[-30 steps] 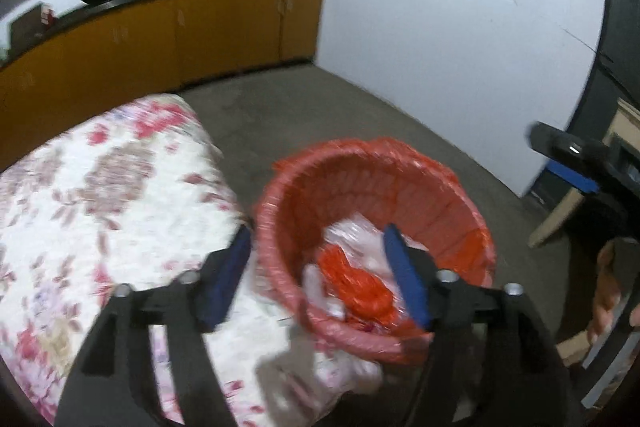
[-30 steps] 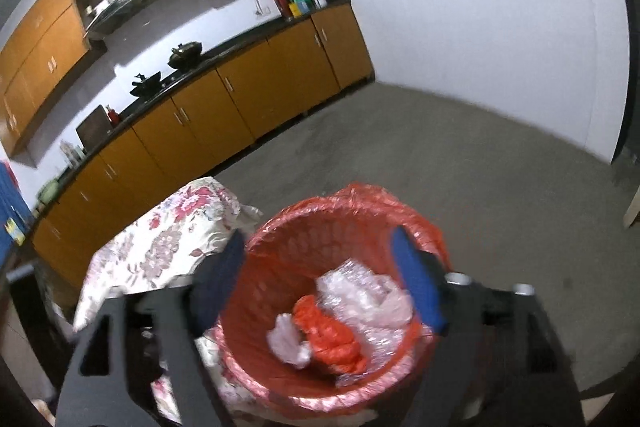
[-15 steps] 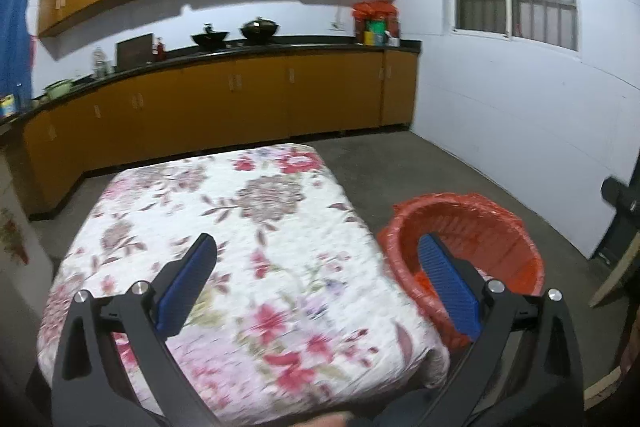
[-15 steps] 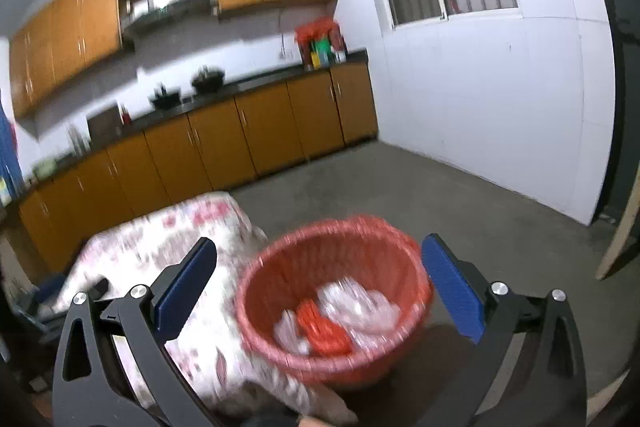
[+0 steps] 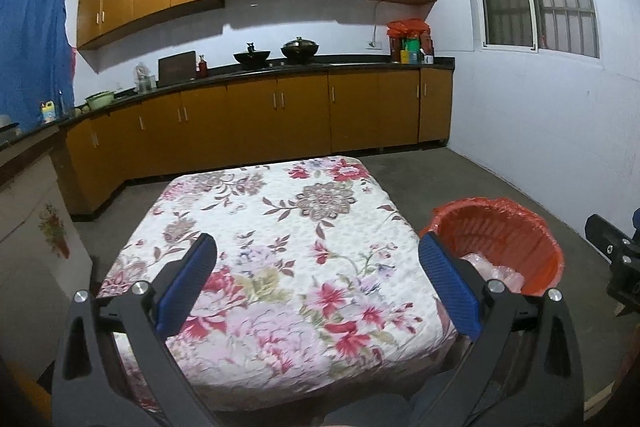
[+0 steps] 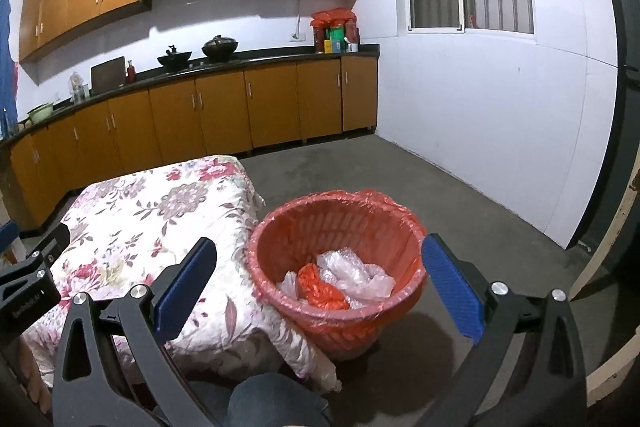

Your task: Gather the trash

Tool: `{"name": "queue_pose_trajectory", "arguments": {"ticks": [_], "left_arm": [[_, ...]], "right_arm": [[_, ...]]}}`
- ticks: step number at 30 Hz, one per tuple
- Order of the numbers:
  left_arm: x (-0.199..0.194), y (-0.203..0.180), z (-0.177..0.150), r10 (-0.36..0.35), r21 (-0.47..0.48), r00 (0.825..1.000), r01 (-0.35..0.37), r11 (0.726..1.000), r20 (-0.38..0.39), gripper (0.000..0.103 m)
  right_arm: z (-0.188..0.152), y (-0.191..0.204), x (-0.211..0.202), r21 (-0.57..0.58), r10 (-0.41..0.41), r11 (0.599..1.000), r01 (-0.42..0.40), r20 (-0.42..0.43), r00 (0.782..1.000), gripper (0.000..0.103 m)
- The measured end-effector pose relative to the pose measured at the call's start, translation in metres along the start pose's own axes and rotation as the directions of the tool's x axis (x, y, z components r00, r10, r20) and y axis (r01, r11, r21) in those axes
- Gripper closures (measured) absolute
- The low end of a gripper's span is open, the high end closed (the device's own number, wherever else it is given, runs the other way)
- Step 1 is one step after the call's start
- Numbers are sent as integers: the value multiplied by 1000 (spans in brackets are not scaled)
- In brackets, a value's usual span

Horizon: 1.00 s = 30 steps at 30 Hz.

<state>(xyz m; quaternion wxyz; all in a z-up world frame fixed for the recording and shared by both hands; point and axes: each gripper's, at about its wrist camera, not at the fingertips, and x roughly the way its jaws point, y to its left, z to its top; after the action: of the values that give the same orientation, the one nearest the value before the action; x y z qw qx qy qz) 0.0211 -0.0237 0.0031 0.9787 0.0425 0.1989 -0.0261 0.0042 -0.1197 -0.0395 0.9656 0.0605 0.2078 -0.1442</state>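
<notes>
A red bin (image 6: 336, 267) lined with a red bag stands on the floor at the right edge of the flowered table (image 6: 132, 223). Inside lie crumpled clear plastic (image 6: 352, 273) and a red bag scrap (image 6: 320, 289). My right gripper (image 6: 318, 285) is open and empty, held back above the bin. My left gripper (image 5: 318, 285) is open and empty above the near part of the table (image 5: 280, 247); the bin (image 5: 500, 247) shows at its right. No trash shows on the tablecloth.
Wooden kitchen cabinets and a counter (image 5: 260, 115) run along the back wall. A white wall (image 6: 500, 115) is to the right across the grey concrete floor (image 6: 400, 171). A white cabinet (image 5: 32, 247) stands left of the table. The right gripper's body (image 5: 616, 259) shows at the edge.
Both grippers have pulled up and back from the bin. The left one has swung left over the table. Both stay open and empty.
</notes>
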Motion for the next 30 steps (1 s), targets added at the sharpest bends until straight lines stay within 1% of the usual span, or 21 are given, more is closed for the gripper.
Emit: {"name": "queue_pose_trajectory", "arguments": {"ticks": [11, 18, 30], "left_arm": [[-14, 16, -18, 8, -44, 999, -10, 999, -44, 4], [-19, 22, -25, 16, -62, 998, -20, 998, -58, 4], [-23, 24, -34, 14, -74, 996, -21, 997, -91, 4]], "right_arm": [[-17, 14, -10, -20, -2, 1000, 2, -26, 1000, 2], [-26, 17, -12, -28, -17, 999, 15, -38, 999, 2], [-31, 19, -14, -21, -17, 1000, 16, -60, 998, 2]]}}
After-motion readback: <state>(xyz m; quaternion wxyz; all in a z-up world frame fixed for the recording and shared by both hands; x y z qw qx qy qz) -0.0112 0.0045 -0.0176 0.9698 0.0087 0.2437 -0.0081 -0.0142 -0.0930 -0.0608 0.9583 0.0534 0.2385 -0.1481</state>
